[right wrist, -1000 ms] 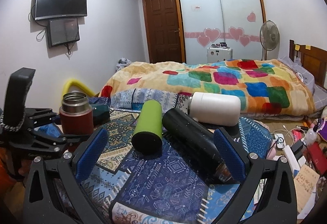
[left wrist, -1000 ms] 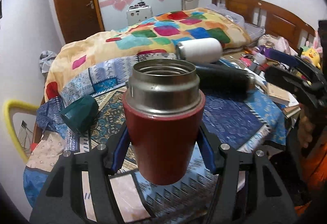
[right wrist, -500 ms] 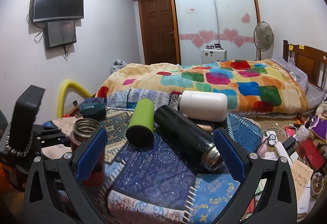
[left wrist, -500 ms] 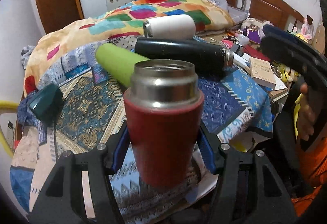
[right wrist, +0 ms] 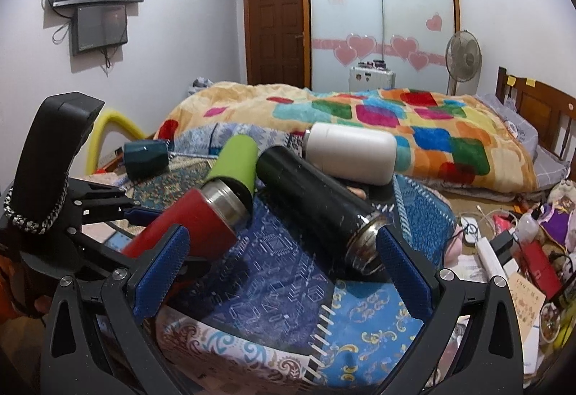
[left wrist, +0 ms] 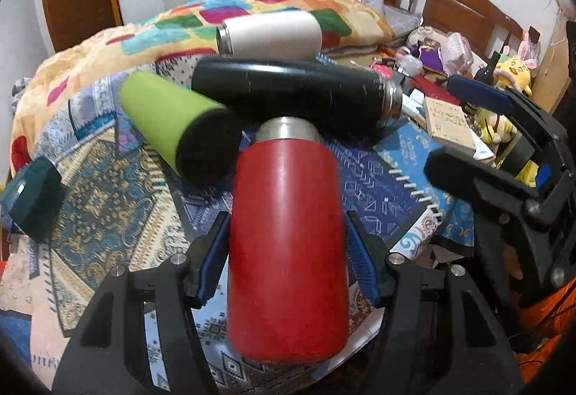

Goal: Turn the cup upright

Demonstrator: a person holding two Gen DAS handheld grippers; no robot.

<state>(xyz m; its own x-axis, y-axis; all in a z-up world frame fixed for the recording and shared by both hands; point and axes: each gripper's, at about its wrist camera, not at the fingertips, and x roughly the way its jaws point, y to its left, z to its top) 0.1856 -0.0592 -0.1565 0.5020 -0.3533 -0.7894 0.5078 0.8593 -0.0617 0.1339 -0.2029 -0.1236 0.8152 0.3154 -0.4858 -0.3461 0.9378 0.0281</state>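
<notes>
My left gripper (left wrist: 288,260) is shut on a red flask (left wrist: 288,225) with a steel neck, tilted forward with its mouth pointing away toward the table. In the right wrist view the red flask (right wrist: 187,225) leans low over the patterned cloth, its steel mouth by the green cup (right wrist: 234,162). A green cup (left wrist: 176,128), a black flask (left wrist: 291,92) and a white flask (left wrist: 273,33) lie on their sides. My right gripper (right wrist: 280,272) is open and empty, just in front of the black flask (right wrist: 316,204); it also shows at the right of the left wrist view (left wrist: 468,135).
A dark teal cup (left wrist: 30,197) lies on its side at the table's left. The blue patterned cloth (right wrist: 288,294) covers the table. A bed with a colourful quilt (right wrist: 396,114) stands behind. Books and clutter (right wrist: 522,269) crowd the right side.
The left gripper has tipped the red flask from upright to leaning forward and moved it toward the green cup. The right gripper stays open, slightly nearer the black flask.
</notes>
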